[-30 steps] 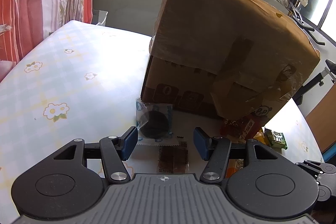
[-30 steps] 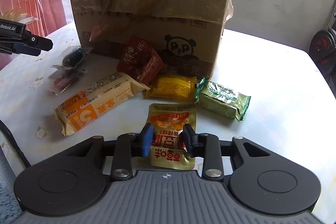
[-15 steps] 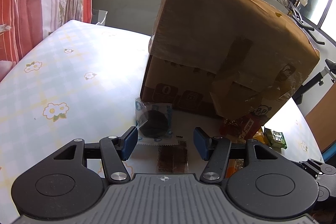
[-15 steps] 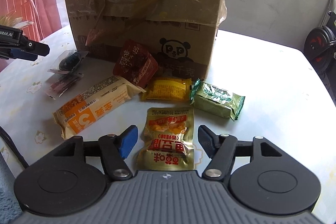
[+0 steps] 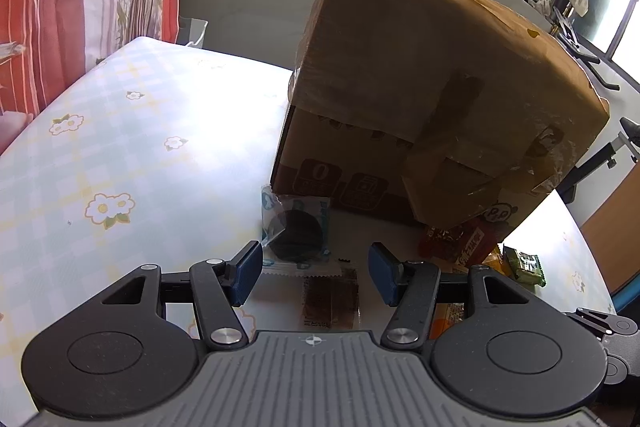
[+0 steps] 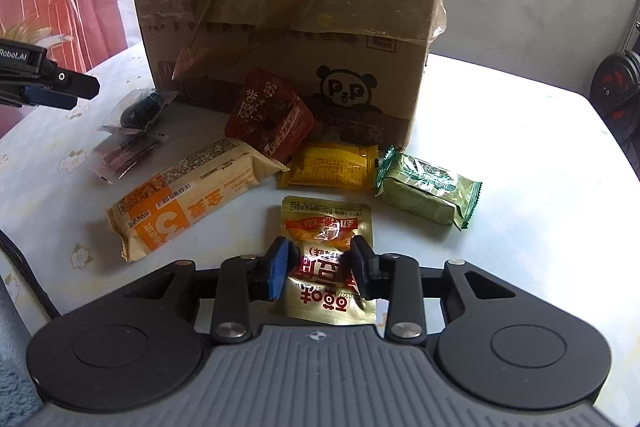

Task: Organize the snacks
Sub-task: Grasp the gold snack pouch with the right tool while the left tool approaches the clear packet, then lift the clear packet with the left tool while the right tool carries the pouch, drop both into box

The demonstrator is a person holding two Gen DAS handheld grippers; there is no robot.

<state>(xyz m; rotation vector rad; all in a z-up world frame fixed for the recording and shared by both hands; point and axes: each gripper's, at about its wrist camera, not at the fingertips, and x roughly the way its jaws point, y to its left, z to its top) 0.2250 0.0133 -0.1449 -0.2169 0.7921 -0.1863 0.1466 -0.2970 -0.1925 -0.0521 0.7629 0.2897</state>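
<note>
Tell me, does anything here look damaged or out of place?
The cardboard box looks worn: its front is patched with crooked strips of brown tape, and clear wrap hangs loose at its right corner. The red packet leans tilted against the box, while the other snacks lie flat. Nothing appears spilled.

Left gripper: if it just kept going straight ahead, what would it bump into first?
Probably the round dark snack lying just ahead of the open left gripper, then the cardboard box behind it; depth is hard to judge.

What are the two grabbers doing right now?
Left gripper: open, holding nothing.
Right gripper: pinching the gold snack packet.
</note>
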